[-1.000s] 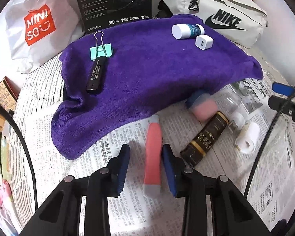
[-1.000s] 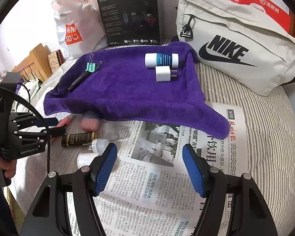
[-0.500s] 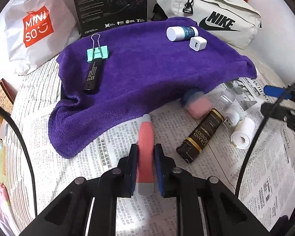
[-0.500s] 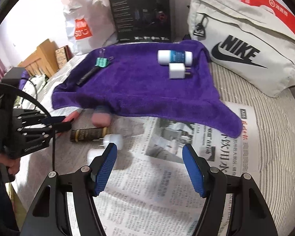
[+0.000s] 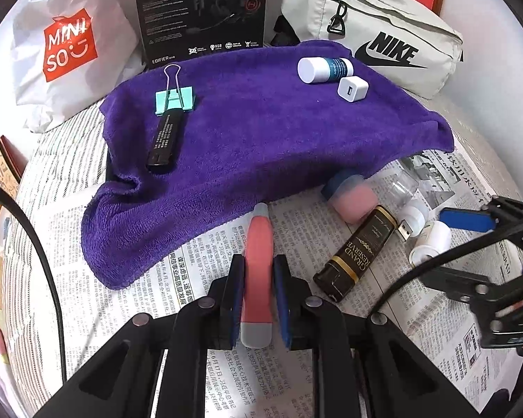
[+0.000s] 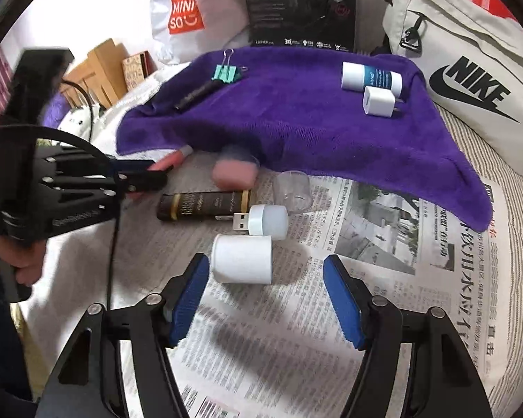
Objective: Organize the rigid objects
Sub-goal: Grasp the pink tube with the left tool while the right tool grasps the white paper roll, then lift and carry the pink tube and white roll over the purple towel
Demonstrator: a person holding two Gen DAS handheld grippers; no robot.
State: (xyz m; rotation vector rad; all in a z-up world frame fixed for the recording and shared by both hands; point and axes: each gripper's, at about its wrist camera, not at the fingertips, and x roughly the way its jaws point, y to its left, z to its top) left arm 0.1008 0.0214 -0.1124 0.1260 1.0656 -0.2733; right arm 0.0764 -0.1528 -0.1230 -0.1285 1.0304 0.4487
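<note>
- Left gripper [image 5: 258, 299]: angled steeply down at the near edge of the newspaper [image 5: 129, 299], pads pressed onto both sides of a pink tube [image 5: 258, 254]. Tube lies along the gripper's axis, grey end nearest the camera, pale tip pointing far toward the towel hem. In the right wrist view a hand [image 6: 15, 256] grips its handle at far left.
- Right gripper [image 6: 266, 296]: also pitched down, jaws closing, pads still apart and touching nothing. A white cylinder [image 6: 242, 259] lies on its side just beyond the tips, nearer the left pad, not between the pads.
- Purple towel [image 5: 261, 132]: draped over a raised surface, near hem hanging onto the newspaper. On it: teal binder clip [image 5: 174, 99] touching a black stick [image 5: 164, 139] at left; white-and-blue bottle [image 5: 322, 68] beside a white charger cube [image 5: 352, 88] at far right.
- Loose items on newspaper, right of the tube: pink jar with blue cap [image 5: 348, 198] tucked half under the hem, dark "Grand Reserve" tube [image 5: 355, 256], white USB light [image 6: 265, 219] touching it, clear cup [image 6: 293, 191].
- Room: bare newspaper near and right of the right gripper; cluster is tight, items touching or just beside each other.
- Far edge: Miniso bag [image 5: 66, 45], black box [image 5: 200, 10], Nike bag [image 5: 383, 24].
</note>
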